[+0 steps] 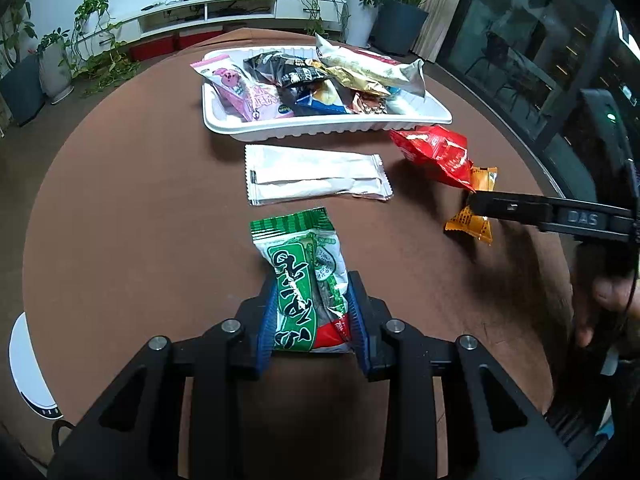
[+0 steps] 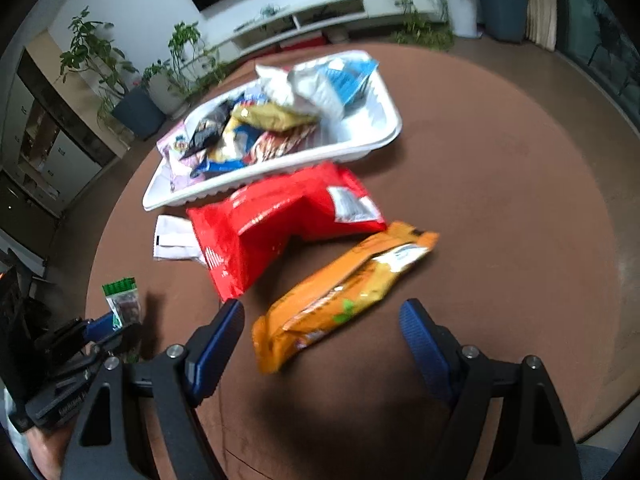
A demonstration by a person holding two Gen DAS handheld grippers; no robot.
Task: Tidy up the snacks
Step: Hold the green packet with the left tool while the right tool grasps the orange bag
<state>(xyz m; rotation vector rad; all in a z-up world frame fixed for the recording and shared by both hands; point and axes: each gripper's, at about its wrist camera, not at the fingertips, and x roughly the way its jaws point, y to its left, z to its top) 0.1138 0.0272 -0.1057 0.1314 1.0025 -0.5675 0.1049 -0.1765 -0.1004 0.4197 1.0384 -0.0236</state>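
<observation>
My left gripper [image 1: 312, 300] is shut on a green and white snack packet [image 1: 304, 280], low over the brown round table; the packet also shows in the right wrist view [image 2: 122, 300]. My right gripper [image 2: 322, 316] is open, its fingers on either side of the near end of an orange snack packet [image 2: 344, 292] lying on the table. A red snack bag [image 2: 280, 220] lies just beyond it. A white flat packet [image 1: 316, 174] lies between the green packet and the white tray [image 1: 320, 126], which holds several snacks.
The brown table [image 1: 140, 200] is round, with its edge near on the right. Potted plants [image 1: 92, 40] and a low white cabinet [image 1: 224, 8] stand on the floor beyond the table. A white object [image 1: 28, 368] sits off the table's left edge.
</observation>
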